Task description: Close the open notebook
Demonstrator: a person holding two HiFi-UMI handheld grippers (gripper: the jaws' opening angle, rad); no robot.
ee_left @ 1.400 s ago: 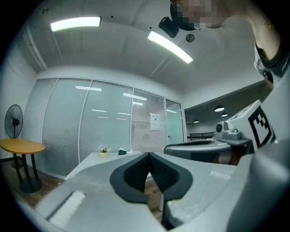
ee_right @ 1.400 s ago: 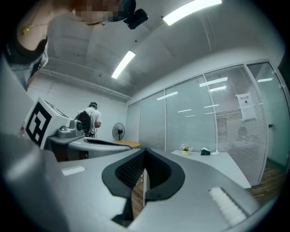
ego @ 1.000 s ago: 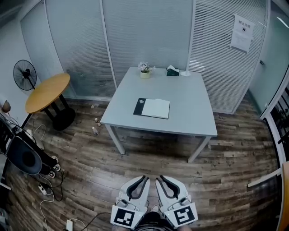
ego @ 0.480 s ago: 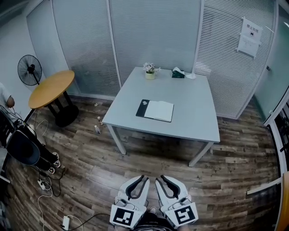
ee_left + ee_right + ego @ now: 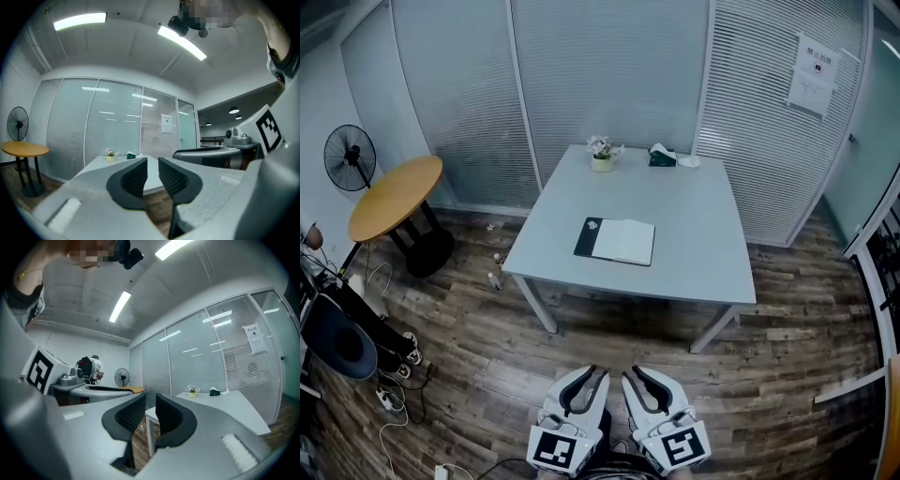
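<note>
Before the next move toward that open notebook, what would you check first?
1. Notebook lies open on the table: ok.
2. Left hand-held gripper empty: ok; jaws slightly apart, just been opening, nothing between.
3. Right hand-held gripper empty: ok; jaws likewise just been opening, nothing between.
4. Notebook within reach: not ok; both grippers hang over the floor, short of the table.
5. Flower pot and tissue box away from notebook: ok, at the far edge.
</note>
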